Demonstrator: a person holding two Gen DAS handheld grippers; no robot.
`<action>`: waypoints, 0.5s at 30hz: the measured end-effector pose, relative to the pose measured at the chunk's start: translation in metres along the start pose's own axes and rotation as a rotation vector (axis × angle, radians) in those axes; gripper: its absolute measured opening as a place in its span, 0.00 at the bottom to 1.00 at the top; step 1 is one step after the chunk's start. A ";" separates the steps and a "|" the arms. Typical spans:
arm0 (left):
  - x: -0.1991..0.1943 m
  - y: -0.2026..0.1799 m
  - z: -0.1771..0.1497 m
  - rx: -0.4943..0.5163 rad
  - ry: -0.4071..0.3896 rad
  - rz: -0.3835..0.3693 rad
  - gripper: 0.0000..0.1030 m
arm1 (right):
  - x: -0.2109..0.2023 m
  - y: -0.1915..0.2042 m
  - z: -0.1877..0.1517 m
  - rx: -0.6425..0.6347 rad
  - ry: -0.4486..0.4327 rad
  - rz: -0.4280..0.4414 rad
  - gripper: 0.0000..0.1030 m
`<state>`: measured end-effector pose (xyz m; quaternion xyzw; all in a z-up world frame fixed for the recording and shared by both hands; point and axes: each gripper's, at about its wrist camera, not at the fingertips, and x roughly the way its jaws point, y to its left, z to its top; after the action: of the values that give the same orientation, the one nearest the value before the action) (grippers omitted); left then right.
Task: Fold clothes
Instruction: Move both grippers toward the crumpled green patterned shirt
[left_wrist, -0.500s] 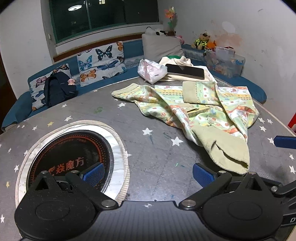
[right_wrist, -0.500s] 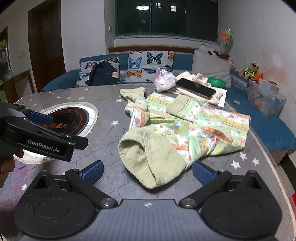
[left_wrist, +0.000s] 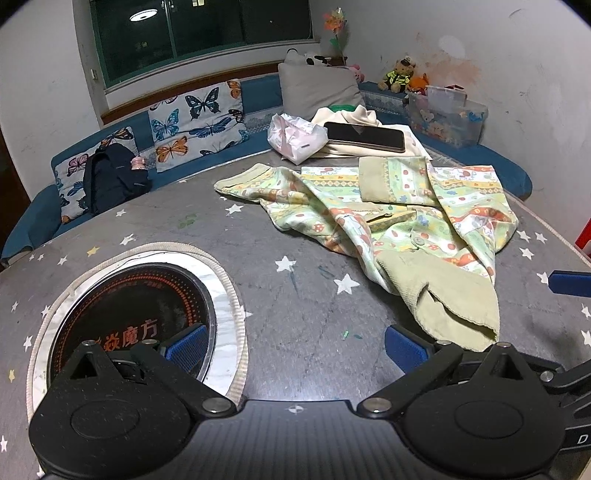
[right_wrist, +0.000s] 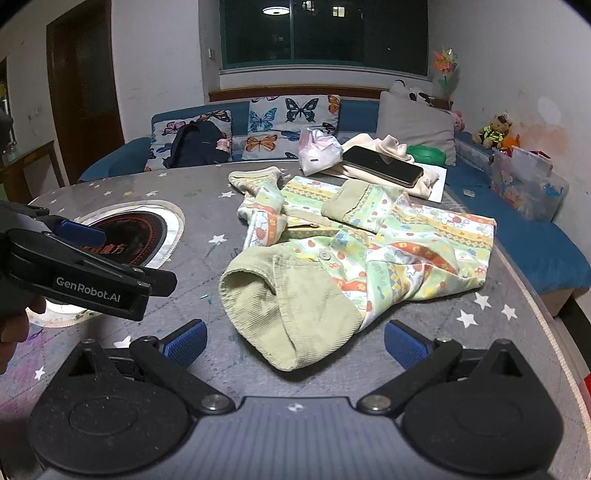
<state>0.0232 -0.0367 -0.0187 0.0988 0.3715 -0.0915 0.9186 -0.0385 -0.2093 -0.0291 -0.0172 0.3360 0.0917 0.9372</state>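
Centrally, a round grey table (right_wrist: 517, 332) printed with white stars carries every item; all positions below are given relative to the patterned garment (right_wrist: 388, 251) lying crumpled on it. Behind the garment, beyond the table edge, runs a blue sofa (right_wrist: 535, 236) with butterfly cushions (right_wrist: 291, 118). To the garment's left, a dark round induction hob (left_wrist: 133, 317) is set into the table surface. The garment itself is a pale green child's top with mushroom print, unfolded, one sleeve (left_wrist: 258, 181) stretched to the left and an olive ribbed hem (right_wrist: 295, 317) turned toward the cameras. Just behind it lies cream clothing (left_wrist: 365, 147) bearing a black phone (left_wrist: 365, 134), with a white plastic bag (left_wrist: 295, 138) beside that. The right gripper (right_wrist: 293, 341) sits before the hem with its blue fingertips (right_wrist: 184, 341) spread wide on either side, gripping nothing. The left gripper (left_wrist: 293, 341), left of the hem, is likewise spread wide and empty.
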 end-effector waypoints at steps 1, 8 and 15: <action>0.001 0.000 0.001 0.002 0.002 -0.003 1.00 | 0.001 -0.001 0.000 0.002 0.000 -0.001 1.00; 0.009 0.002 0.009 -0.024 0.008 -0.009 1.00 | 0.006 -0.006 0.005 0.009 0.002 -0.007 1.00; 0.017 0.005 0.020 -0.045 0.012 -0.008 1.00 | 0.012 -0.012 0.011 0.011 -0.001 -0.015 1.00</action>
<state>0.0495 -0.0386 -0.0160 0.0773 0.3794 -0.0863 0.9179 -0.0206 -0.2177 -0.0290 -0.0148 0.3361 0.0829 0.9381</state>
